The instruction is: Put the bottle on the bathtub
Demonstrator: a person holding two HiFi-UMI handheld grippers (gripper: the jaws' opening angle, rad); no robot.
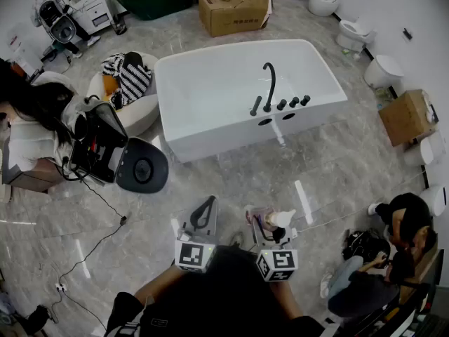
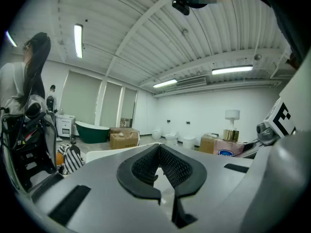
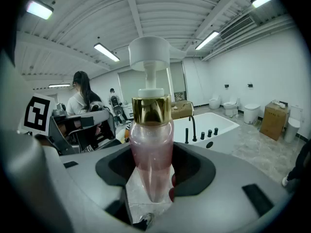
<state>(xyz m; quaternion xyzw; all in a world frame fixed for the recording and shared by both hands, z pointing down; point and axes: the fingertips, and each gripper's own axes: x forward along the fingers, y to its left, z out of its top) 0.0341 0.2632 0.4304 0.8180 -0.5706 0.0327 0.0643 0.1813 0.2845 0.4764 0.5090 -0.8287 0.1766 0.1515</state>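
Observation:
A white bathtub (image 1: 210,128) with a black faucet (image 1: 269,83) on its near rim stands mid-floor in the head view. My right gripper (image 1: 270,225) is well short of it, shut on a pink bottle (image 1: 279,220) with a gold collar and white pump. In the right gripper view the bottle (image 3: 151,149) stands upright between the jaws of the right gripper (image 3: 153,178), and the bathtub (image 3: 216,123) shows beyond. My left gripper (image 1: 204,215) is beside the right one, its jaws shut with nothing between them. From the left gripper (image 2: 159,149) view the bottle (image 2: 231,142) appears at right.
A person with a camera rig (image 1: 105,146) stands left of the tub, beside a round white seat (image 1: 130,83). Two people crouch at lower right (image 1: 393,237). Cardboard boxes (image 1: 235,5) lie behind the tub, toilets (image 1: 382,69) line the right wall. A cable (image 1: 105,237) crosses the floor.

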